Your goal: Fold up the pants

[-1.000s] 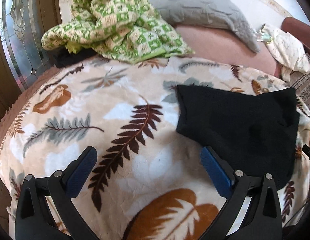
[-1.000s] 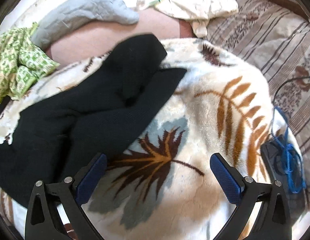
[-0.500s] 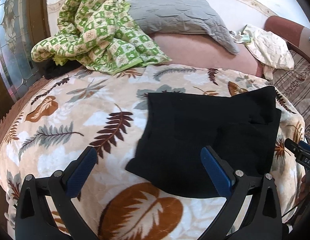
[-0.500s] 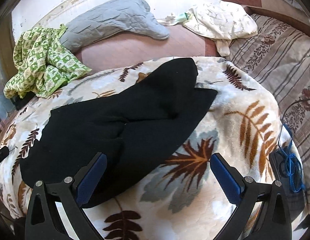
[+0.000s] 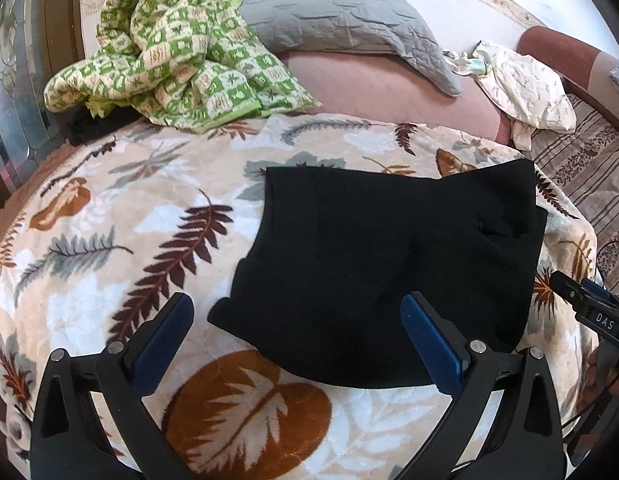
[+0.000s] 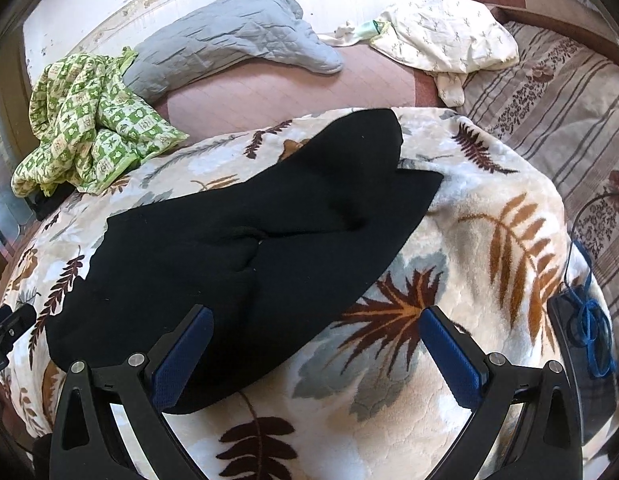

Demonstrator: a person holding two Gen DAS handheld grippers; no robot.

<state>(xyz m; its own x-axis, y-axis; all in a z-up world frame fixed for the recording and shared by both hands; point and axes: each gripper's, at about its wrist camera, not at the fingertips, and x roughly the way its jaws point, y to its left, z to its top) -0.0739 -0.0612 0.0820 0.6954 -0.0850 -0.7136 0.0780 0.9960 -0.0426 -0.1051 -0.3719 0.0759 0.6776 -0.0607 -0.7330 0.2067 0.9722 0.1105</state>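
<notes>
Black pants (image 5: 389,264) lie folded flat on a leaf-patterned blanket (image 5: 121,216); they also show in the right wrist view (image 6: 245,256), where the two leg ends point to the far right. My left gripper (image 5: 297,336) is open and empty, held above the near edge of the pants. My right gripper (image 6: 317,352) is open and empty, above the near right edge of the pants. The tip of the right gripper shows at the right edge of the left wrist view (image 5: 589,308).
A green checked quilt (image 5: 169,48) and a grey pillow (image 5: 341,16) lie at the back of the bed. A cream cloth (image 6: 441,36) lies at the back right. A striped sheet (image 6: 557,112) and a dark device with a blue cord (image 6: 585,328) are on the right.
Both grippers have drawn back and up from the bed, so more of the pants and blanket shows. The pants lie still and both grippers stay open.
</notes>
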